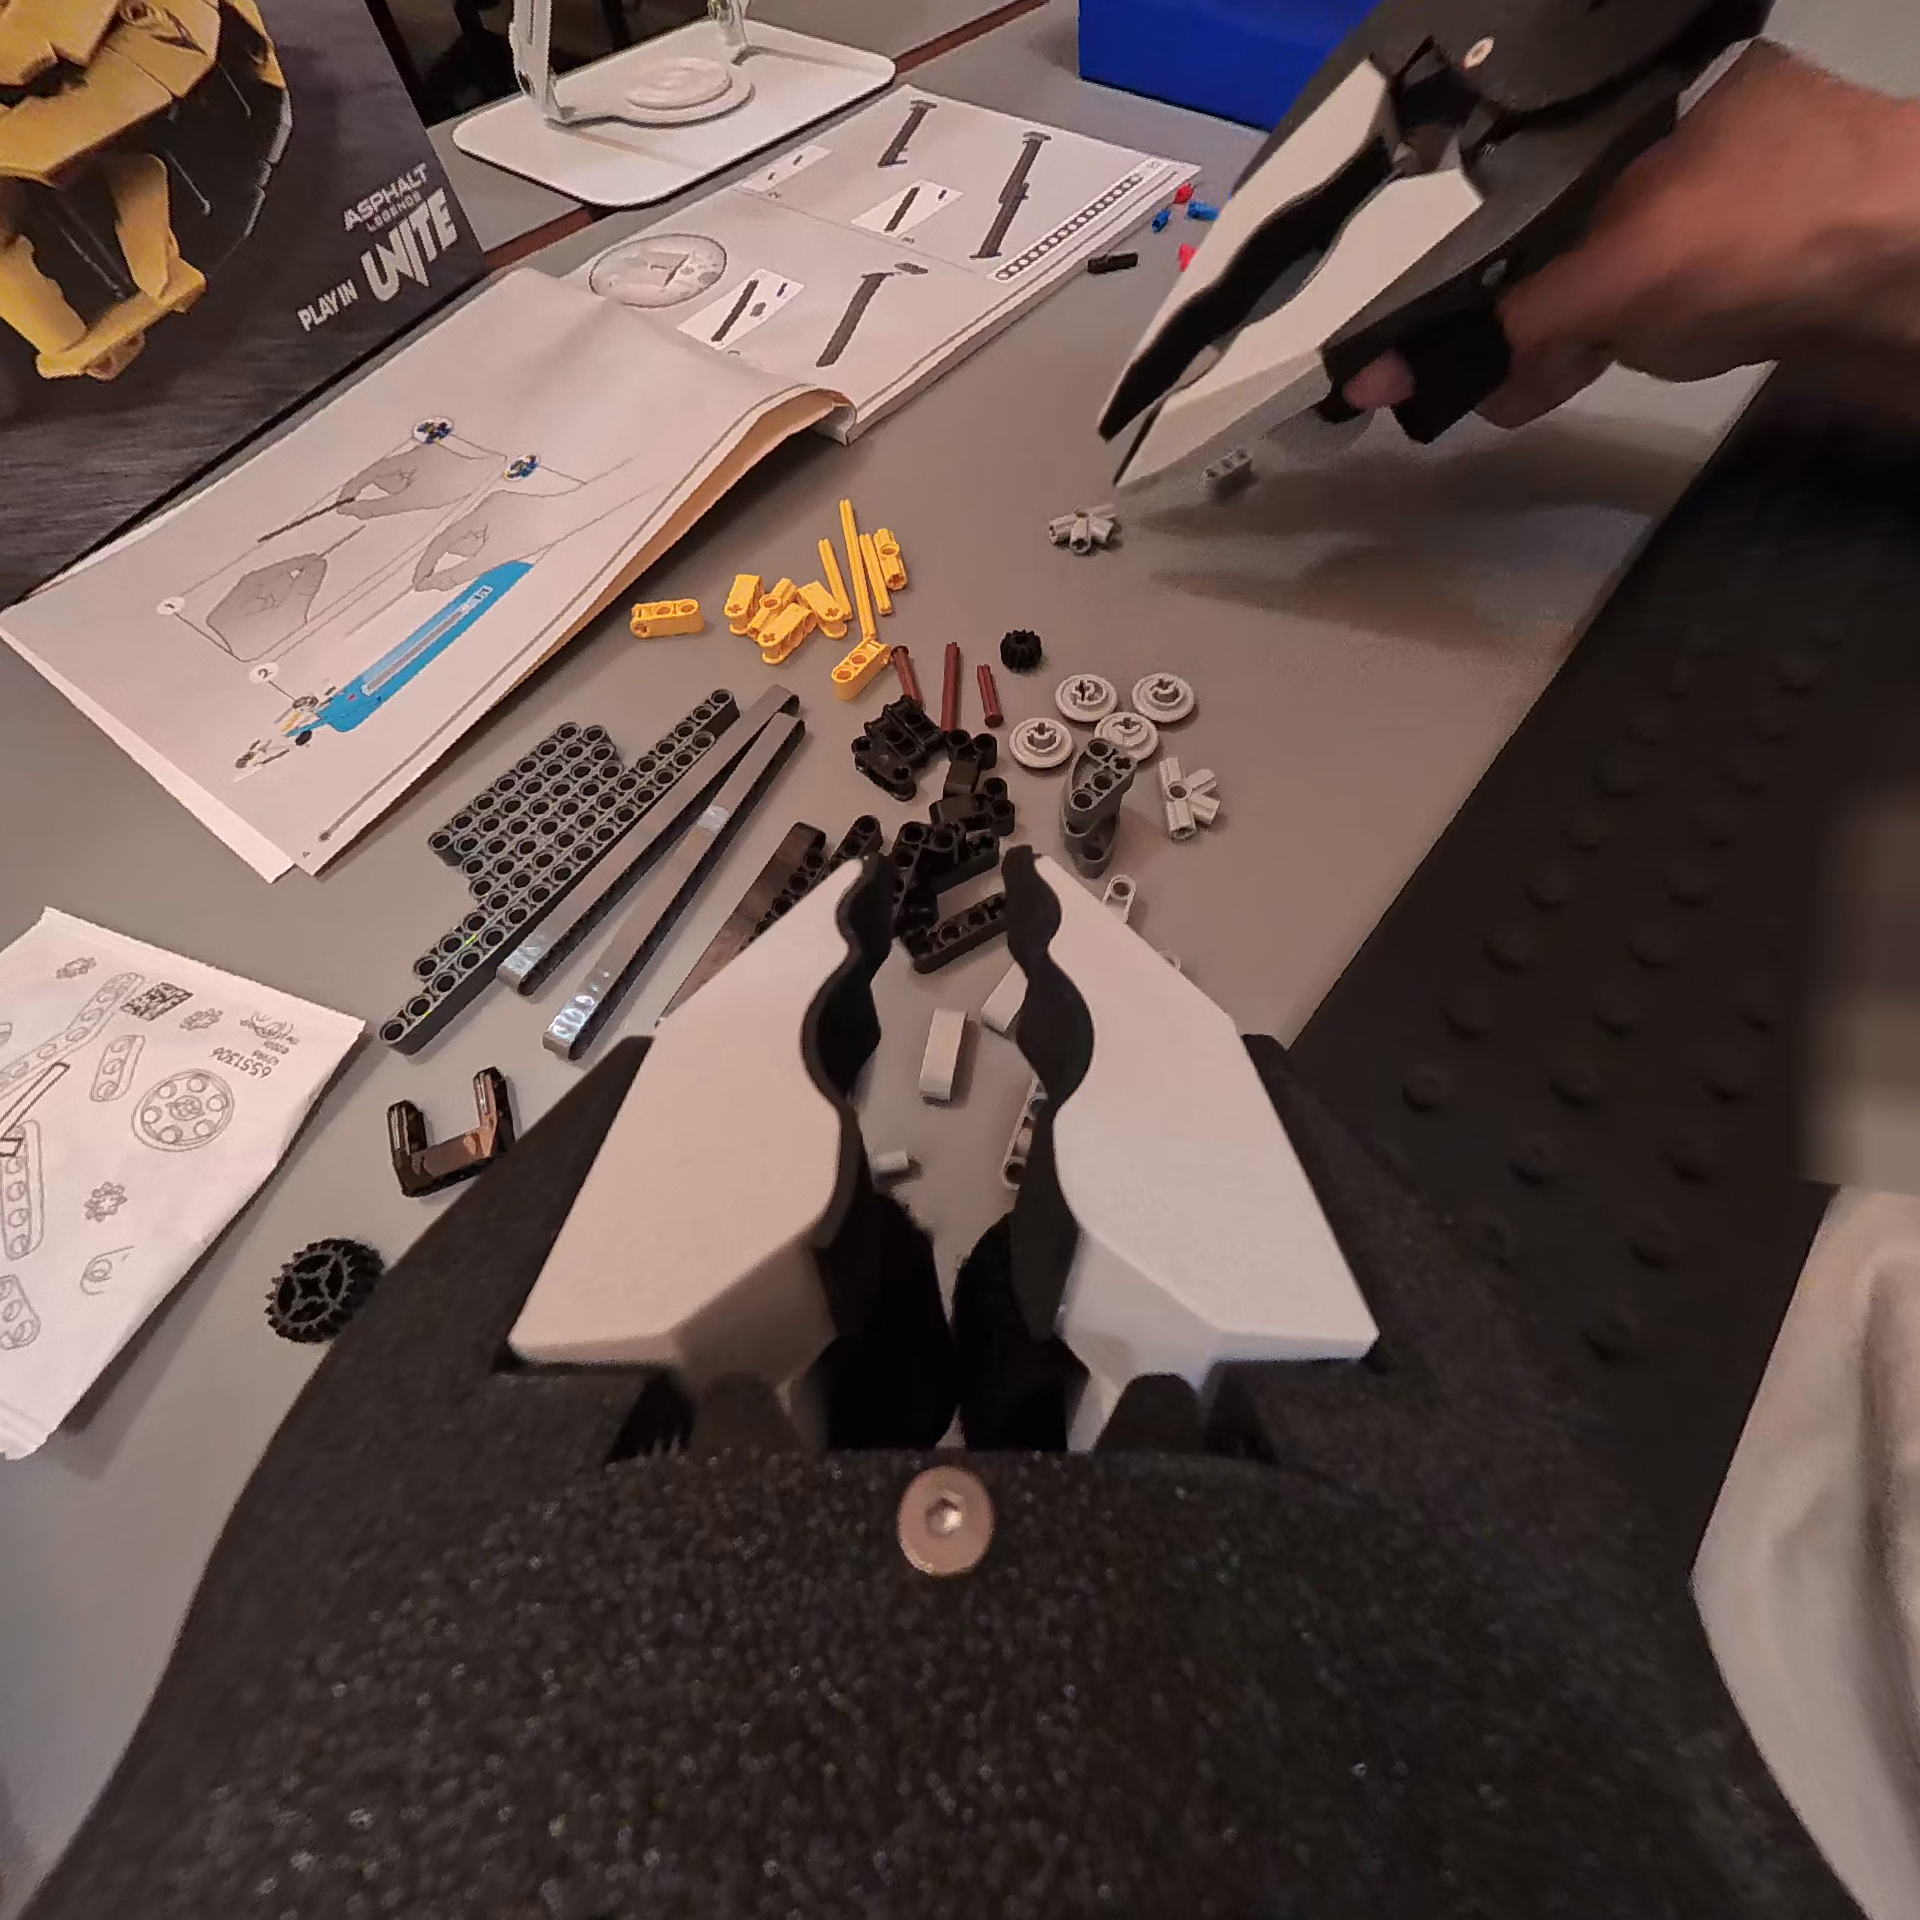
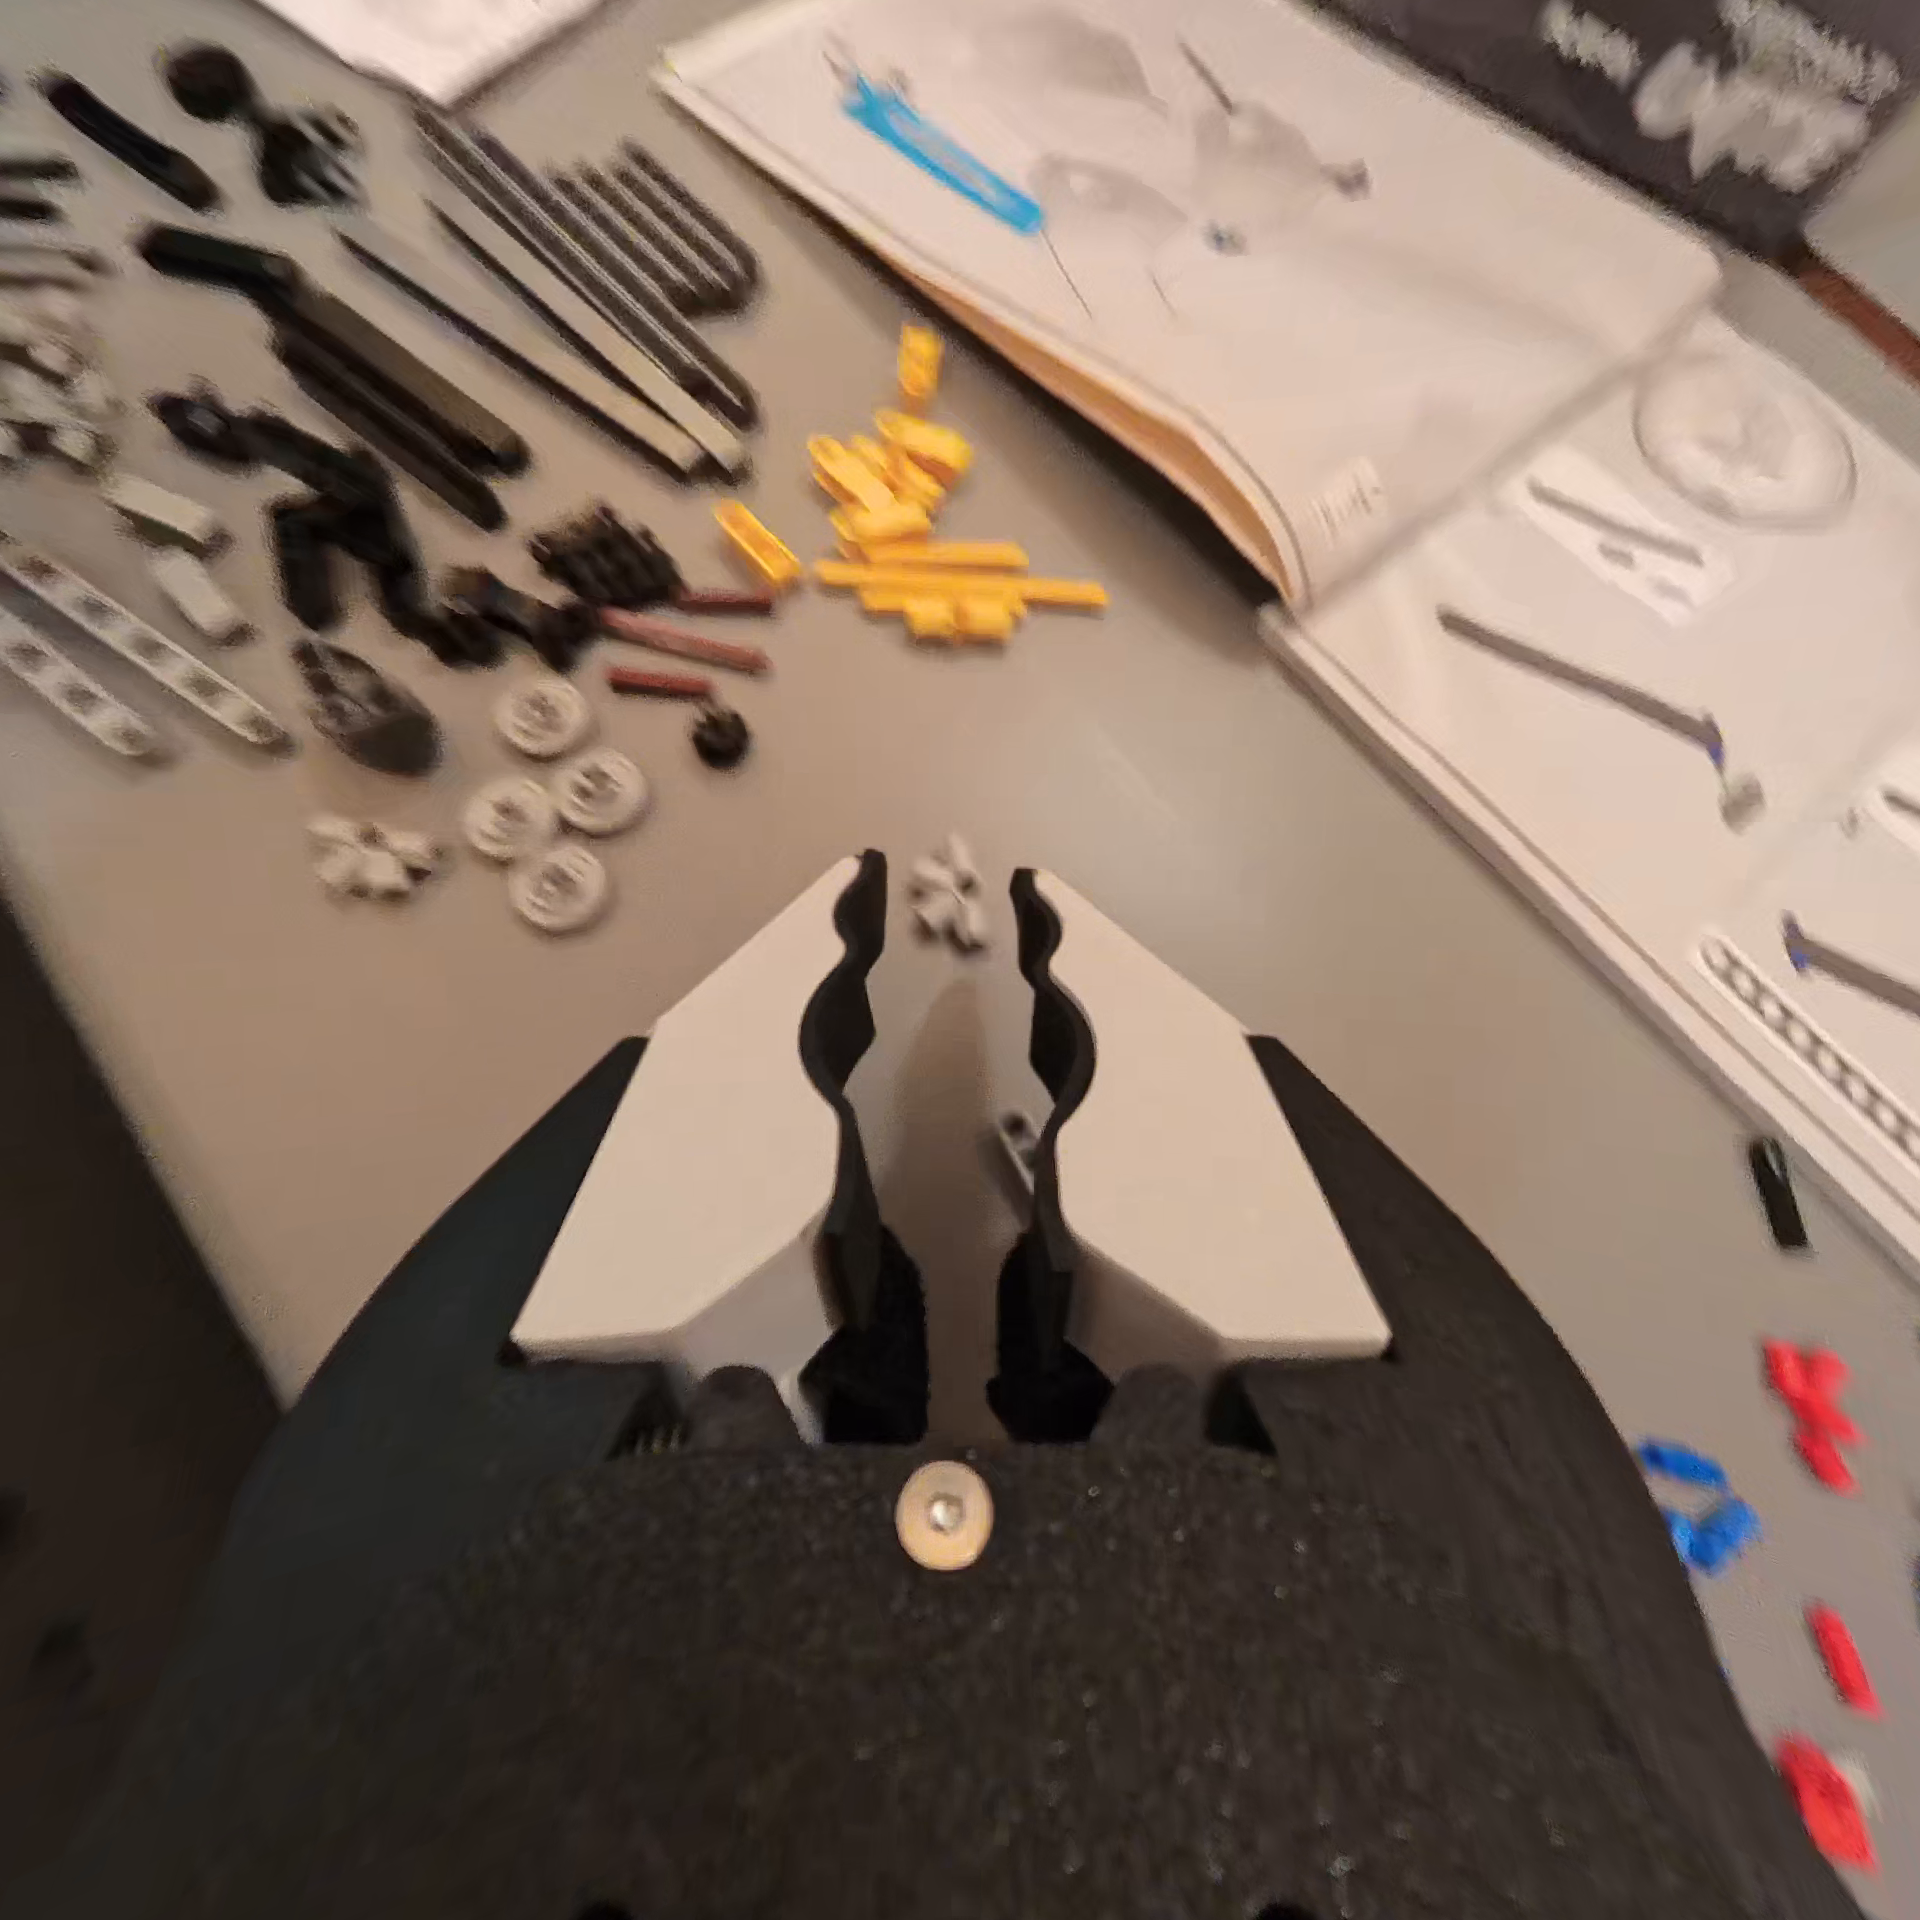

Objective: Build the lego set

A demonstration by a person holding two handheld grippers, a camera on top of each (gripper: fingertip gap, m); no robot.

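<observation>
Now the left gripper (image 1: pixel 945 873) hangs above the grey table (image 1: pixel 1299 665) with its jaws apart and nothing between them; under its tips lies a heap of black pieces (image 1: pixel 951 831), and lower in the gap a small light grey block (image 1: pixel 941 1051) rests on the table. Beside this heap, to the left, long dark beams (image 1: pixel 582 862) lie side by side; farther up are the yellow pieces (image 1: pixel 821 603), three dark red rods (image 1: pixel 951 681) and four round grey discs (image 1: pixel 1107 712).

The right gripper (image 2: pixel 943 868) is also open and holds nothing; a small grey star-shaped piece (image 2: pixel 948 891) lies on the table just before its tips, between the two fingers as the right wrist view shows it (this view is blurred, so I cannot tell if a finger touches it). In the left wrist view the same gripper (image 1: pixel 1117 447) comes down from the upper right, held by a hand (image 1: pixel 1704 229), and its tips are just beside the grey star-shaped piece (image 1: pixel 1083 526).

An open instruction booklet (image 1: pixel 540 436) lies at the far side of the pieces, and a black box (image 1: pixel 156 208) stands behind it; a white paper bag (image 1: pixel 135 1122) lies at the left; some small red pieces (image 2: pixel 1813 1413) and blue pieces (image 2: pixel 1699 1507) lie to the right of the right gripper.
</observation>
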